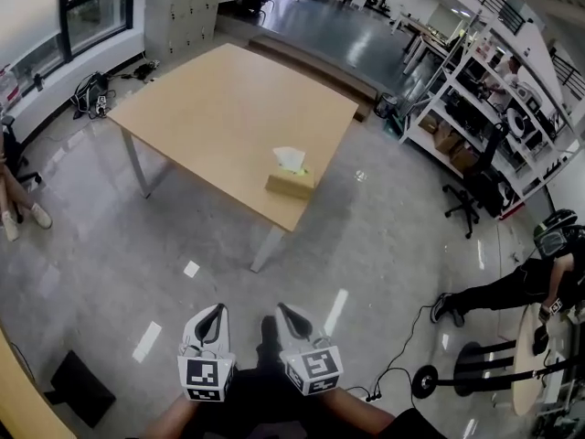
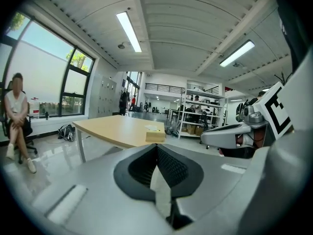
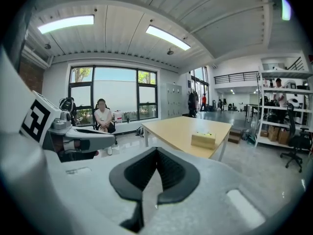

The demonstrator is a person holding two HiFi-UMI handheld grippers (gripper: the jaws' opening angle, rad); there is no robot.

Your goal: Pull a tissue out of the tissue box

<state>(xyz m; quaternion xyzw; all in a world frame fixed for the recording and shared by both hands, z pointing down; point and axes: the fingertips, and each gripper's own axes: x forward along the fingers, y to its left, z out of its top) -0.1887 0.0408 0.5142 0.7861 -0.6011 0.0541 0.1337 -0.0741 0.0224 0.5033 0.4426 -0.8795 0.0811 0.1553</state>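
The grey left gripper (image 2: 156, 147) has its black-padded jaws closed together with nothing between them, pointing toward a tan cardboard tissue box (image 2: 155, 135) on a light wooden table (image 2: 110, 128).

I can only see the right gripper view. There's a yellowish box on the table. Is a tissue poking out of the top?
Observer: Yes. In the head view a white tissue stands up out of the tissue box.
Operator: Is my other gripper open?
Observer: No. The left gripper view shows the left gripper with its jaws together and nothing between them.
Operator: Is anyone off to my right side?
Observer: Yes. The head view shows a person in dark clothes low at the right, with legs stretched out.
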